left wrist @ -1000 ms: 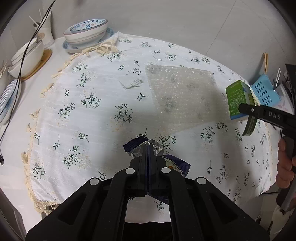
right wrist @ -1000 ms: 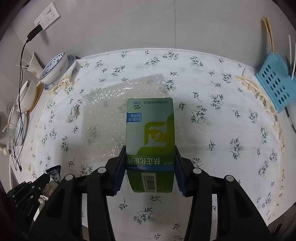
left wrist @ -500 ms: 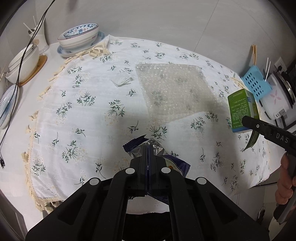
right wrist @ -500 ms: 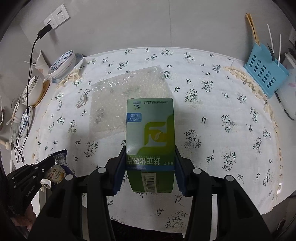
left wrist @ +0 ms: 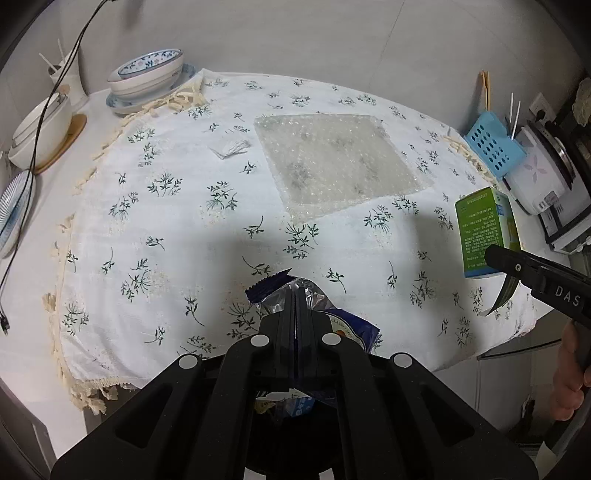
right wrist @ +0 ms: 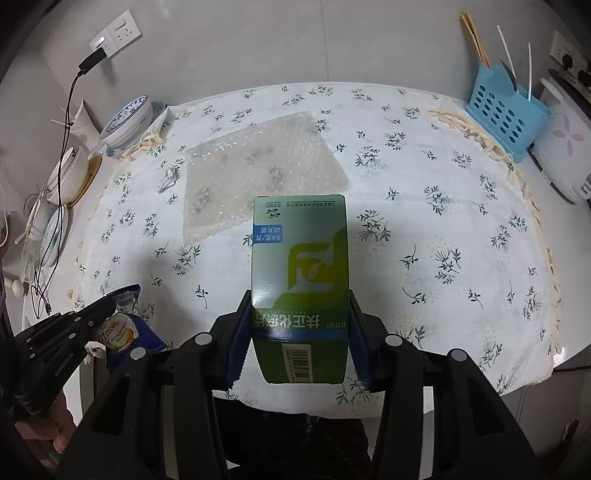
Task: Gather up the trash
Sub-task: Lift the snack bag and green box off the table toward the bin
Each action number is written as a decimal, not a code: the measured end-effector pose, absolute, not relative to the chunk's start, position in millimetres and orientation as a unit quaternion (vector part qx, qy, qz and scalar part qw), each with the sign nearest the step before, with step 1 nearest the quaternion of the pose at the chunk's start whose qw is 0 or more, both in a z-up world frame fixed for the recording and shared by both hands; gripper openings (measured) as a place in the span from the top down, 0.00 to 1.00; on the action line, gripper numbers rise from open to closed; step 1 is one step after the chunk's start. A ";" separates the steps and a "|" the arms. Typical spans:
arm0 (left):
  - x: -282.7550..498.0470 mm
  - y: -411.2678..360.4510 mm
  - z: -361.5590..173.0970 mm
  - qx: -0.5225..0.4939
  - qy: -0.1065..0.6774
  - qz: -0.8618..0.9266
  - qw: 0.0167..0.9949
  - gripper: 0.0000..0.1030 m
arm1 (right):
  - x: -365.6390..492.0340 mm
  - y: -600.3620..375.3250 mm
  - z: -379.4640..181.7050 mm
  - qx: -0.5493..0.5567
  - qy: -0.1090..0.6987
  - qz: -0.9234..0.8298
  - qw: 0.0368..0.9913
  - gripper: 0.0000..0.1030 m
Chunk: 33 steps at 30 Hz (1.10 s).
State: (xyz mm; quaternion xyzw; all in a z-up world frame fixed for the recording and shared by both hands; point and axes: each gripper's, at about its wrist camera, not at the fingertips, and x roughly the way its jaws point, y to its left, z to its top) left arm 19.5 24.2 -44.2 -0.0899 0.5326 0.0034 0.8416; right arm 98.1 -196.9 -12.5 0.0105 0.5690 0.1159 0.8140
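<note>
While the left hand-held gripper [left wrist: 296, 295] is pressed together on one crumpled dark-blue foil snack wrapper [left wrist: 347, 325] above the near edge of the bench [left wrist: 110, 354], the right hand-held gripper [right wrist: 299, 325] pinches one green cardboard box [right wrist: 300, 266] between its blue pads. One clear bubble-wrap sheet [left wrist: 340, 162] and one small white paper scrap [left wrist: 231, 147] lie on the floral cloth. Only the right view shows the wall socket [right wrist: 118, 35]. One blue perforated plastic basket [right wrist: 506, 114] holds chopsticks.

Green box [right wrist: 300, 266], dark-blue wrapper [left wrist: 343, 325], white tablecloth [left wrist: 166, 229] with green sprigs, light-blue basket [right wrist: 506, 110].
</note>
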 end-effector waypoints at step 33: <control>-63.6 1.4 -39.3 -0.066 0.528 -0.032 0.846 1.00 | -17.7 -199.0 -8.5 0.011 0.561 0.123 0.819 0.57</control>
